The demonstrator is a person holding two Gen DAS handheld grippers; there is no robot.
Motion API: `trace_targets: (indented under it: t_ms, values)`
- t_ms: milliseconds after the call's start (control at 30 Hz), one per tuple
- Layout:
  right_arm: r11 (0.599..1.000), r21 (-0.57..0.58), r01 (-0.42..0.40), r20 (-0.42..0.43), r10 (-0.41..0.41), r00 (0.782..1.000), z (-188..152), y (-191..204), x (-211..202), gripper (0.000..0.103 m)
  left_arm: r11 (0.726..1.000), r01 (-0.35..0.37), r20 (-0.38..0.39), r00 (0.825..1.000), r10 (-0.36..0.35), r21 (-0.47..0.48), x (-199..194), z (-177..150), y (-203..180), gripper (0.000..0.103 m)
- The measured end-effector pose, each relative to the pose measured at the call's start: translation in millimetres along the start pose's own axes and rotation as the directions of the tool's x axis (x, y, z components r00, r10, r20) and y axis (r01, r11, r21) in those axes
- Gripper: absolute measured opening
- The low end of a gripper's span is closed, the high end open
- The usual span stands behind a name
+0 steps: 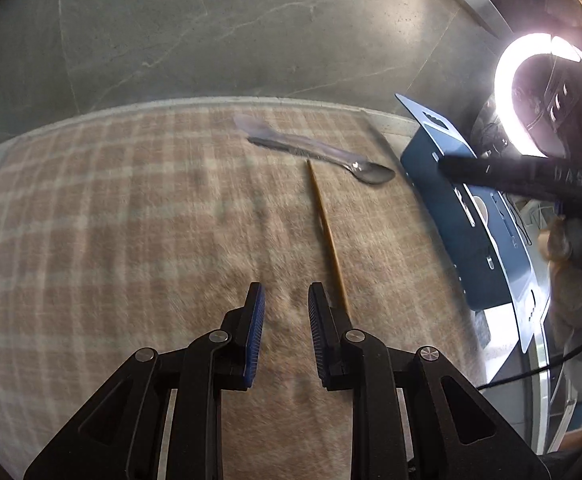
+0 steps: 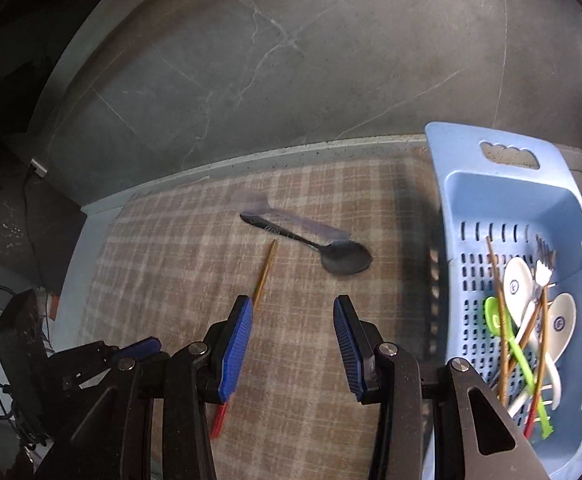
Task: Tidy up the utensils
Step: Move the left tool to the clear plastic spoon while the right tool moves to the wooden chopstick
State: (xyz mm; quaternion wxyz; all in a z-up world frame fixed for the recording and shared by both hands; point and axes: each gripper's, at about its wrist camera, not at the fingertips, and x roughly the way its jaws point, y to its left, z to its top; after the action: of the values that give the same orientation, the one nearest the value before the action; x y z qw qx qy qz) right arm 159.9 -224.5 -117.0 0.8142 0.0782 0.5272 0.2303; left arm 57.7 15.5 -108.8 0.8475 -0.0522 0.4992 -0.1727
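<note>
A wooden chopstick [image 1: 327, 232] with a red end lies on the plaid cloth [image 1: 131, 220]; it also shows in the right wrist view [image 2: 265, 272]. A metal spoon [image 1: 331, 158] lies beyond it, blurred; it shows in the right wrist view [image 2: 323, 248] too. My left gripper [image 1: 286, 300] is open and empty above the cloth, its right finger over the chopstick's near part. My right gripper [image 2: 293, 320] is open and empty, the chopstick passing under its left finger. A blue basket [image 2: 451, 240] on the right holds several spoons, chopsticks and a fork.
The basket shows at the right in the left wrist view [image 1: 467, 232], with a ring light [image 1: 547, 92] behind it. A grey marble wall [image 2: 291, 60] backs the counter. The left gripper's body [image 2: 103, 360] sits low left in the right wrist view.
</note>
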Motion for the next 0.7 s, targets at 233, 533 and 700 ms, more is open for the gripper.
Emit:
trace_targets:
  t_ms: [233,533,700]
  values:
    - [0.997,0.076,-0.007,-0.021,0.008,1.000,-28,8,27,0.038,0.989,-0.018,0.023,1.000,0.014,0.148,5,52,1,0.021]
    - [0.985,0.170,0.028,0.033,-0.034,0.999,-57,1,12,0.038,0.951,0.088,-0.075,0.995,-0.069,0.295,70,134,-33,0.021]
    - [0.973,0.228,0.043,0.056,-0.058,0.997,-75,-5,0,0.038,0.924,0.164,-0.185,0.977,-0.104,0.346,117,165,-58,0.021]
